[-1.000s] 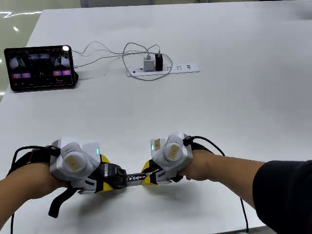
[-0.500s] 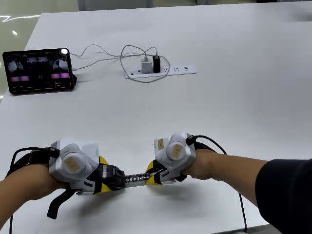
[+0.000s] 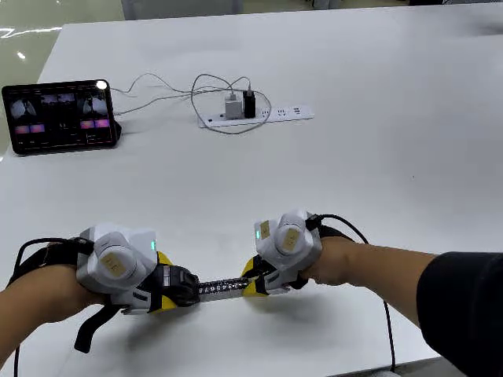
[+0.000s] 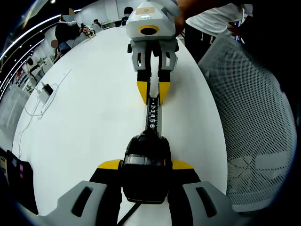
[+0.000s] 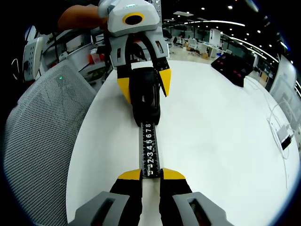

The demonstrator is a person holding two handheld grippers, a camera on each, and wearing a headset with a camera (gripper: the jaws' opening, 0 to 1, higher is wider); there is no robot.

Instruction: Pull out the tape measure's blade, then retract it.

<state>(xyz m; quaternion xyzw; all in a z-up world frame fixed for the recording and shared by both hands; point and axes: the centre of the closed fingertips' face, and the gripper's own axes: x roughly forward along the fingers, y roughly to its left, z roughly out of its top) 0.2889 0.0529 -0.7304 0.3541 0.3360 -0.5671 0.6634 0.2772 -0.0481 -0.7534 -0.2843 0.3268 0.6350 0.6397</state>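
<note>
A black tape measure case (image 3: 178, 284) lies low over the white table (image 3: 314, 181), near its front edge. My left gripper (image 3: 167, 286) is shut on the case (image 4: 146, 165). A short length of dark blade (image 3: 222, 287) with white numerals runs from the case to my right gripper (image 3: 253, 285). That gripper is shut on the blade's tip. In the left gripper view the blade (image 4: 152, 115) leads up to the right gripper (image 4: 152, 92). In the right gripper view my right gripper (image 5: 151, 175) pinches the blade (image 5: 148, 146), and the case (image 5: 145, 96) sits between the left gripper's yellow fingertips (image 5: 123, 89).
A tablet (image 3: 59, 116) with a lit screen stands at the far left. A white power strip (image 3: 259, 115) with chargers and looped cables lies at the back middle. A grey mesh chair (image 4: 254, 117) stands just off the table's front edge.
The grippers have moved apart, the right one going right with the tip. More of the blade shows between them. The case stays in the left gripper.
</note>
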